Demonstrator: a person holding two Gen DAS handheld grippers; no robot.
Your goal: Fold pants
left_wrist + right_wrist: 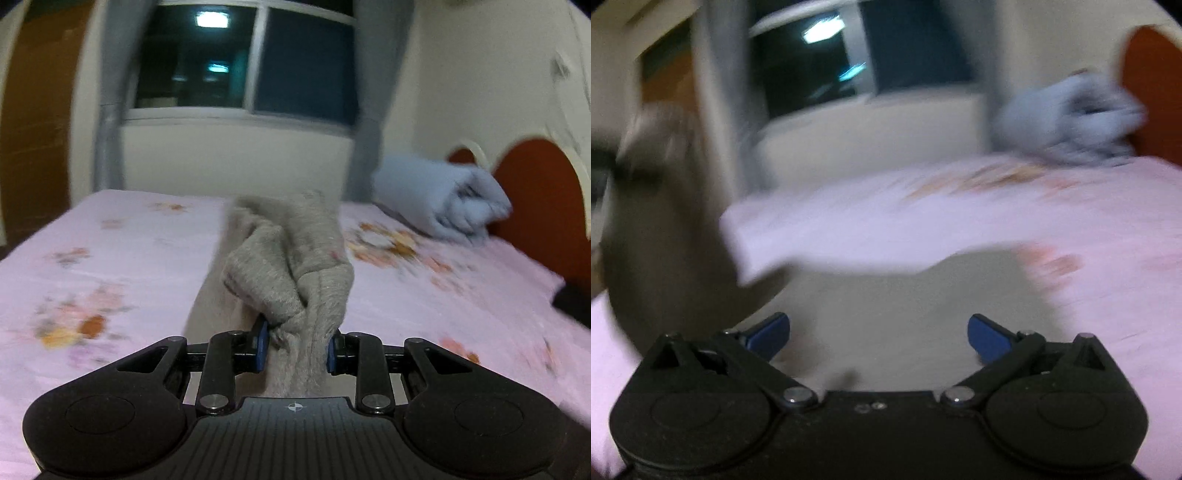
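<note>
One pair of grey pants (295,273), centre of the left wrist view. One rolled blue blanket (443,199), right of centre. One pink floral bed sheet (110,258) below. One window (243,59) (two panes), top centre. Two grippers: left gripper (297,345), right gripper (879,334).

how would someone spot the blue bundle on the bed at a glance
Start at the bed with the pink floral sheet and follow it to the red headboard. Right in front of it lies the rolled blue blanket. It is the only pale blue thing there; the grey pants hang in the left tool.
</note>
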